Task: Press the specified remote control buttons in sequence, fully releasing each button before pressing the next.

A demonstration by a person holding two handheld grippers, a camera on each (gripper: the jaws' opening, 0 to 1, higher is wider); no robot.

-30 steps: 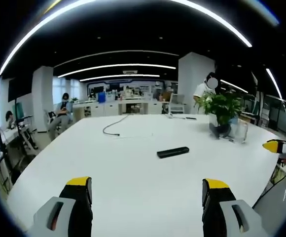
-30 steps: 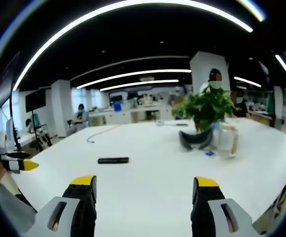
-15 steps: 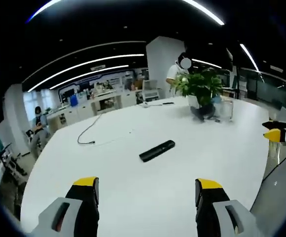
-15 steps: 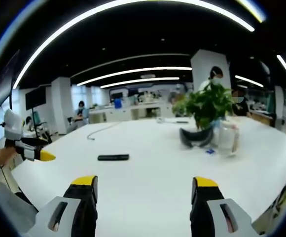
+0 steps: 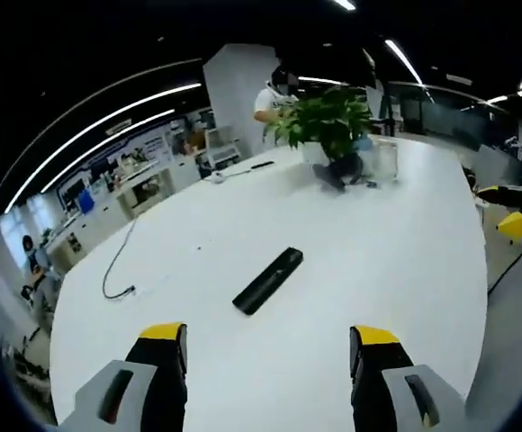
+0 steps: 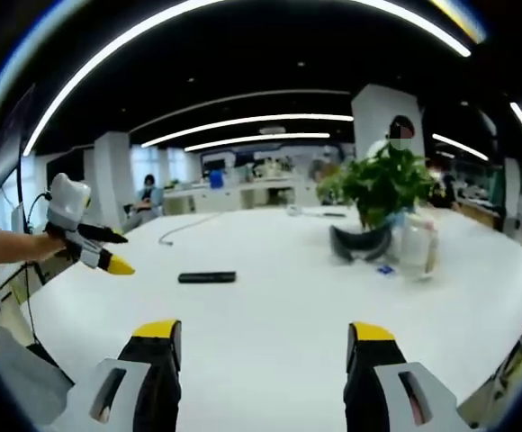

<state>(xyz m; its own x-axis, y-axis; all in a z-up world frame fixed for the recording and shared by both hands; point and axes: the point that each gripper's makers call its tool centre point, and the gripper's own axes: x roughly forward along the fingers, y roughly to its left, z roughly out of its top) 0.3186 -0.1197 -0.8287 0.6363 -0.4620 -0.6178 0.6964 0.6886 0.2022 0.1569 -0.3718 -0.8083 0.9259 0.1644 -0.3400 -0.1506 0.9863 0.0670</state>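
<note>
A broad white table [image 5: 405, 261] [image 6: 297, 315] carries everything here, and places below are given relative to it; beyond its far edge lies an open office with white columns and curved ceiling light strips, where a seated person [image 6: 144, 202] is visible in the right gripper view. Near the table's far right part stands a leafy potted plant [image 5: 328, 121] [image 6: 382, 184]; a clear glass jar [image 6: 414, 252] sits just beside it, and a dark curved object [image 6: 360, 245], too unclear to name, lies at its base. A thin dark cable [image 5: 115, 270] [image 6: 175, 232] trails across the table's far left part. The black remote control [image 5: 267, 280] [image 6: 207, 277] lies flat on the table's open middle, well apart from the plant and touched by nothing. The left hand-held gripper [image 5: 265, 346] [image 6: 108, 252] hovers above the table's near edge with its yellow-tipped jaws spread wide and nothing between them; in the right gripper view it appears at the table's left side, held by a hand [image 6: 40, 245], short of the remote control. The right hand-held gripper [image 6: 261, 346] [image 5: 513, 211] likewise has its jaws wide apart and empty above the near edge; in the left gripper view its tips show off the table's right edge.
</note>
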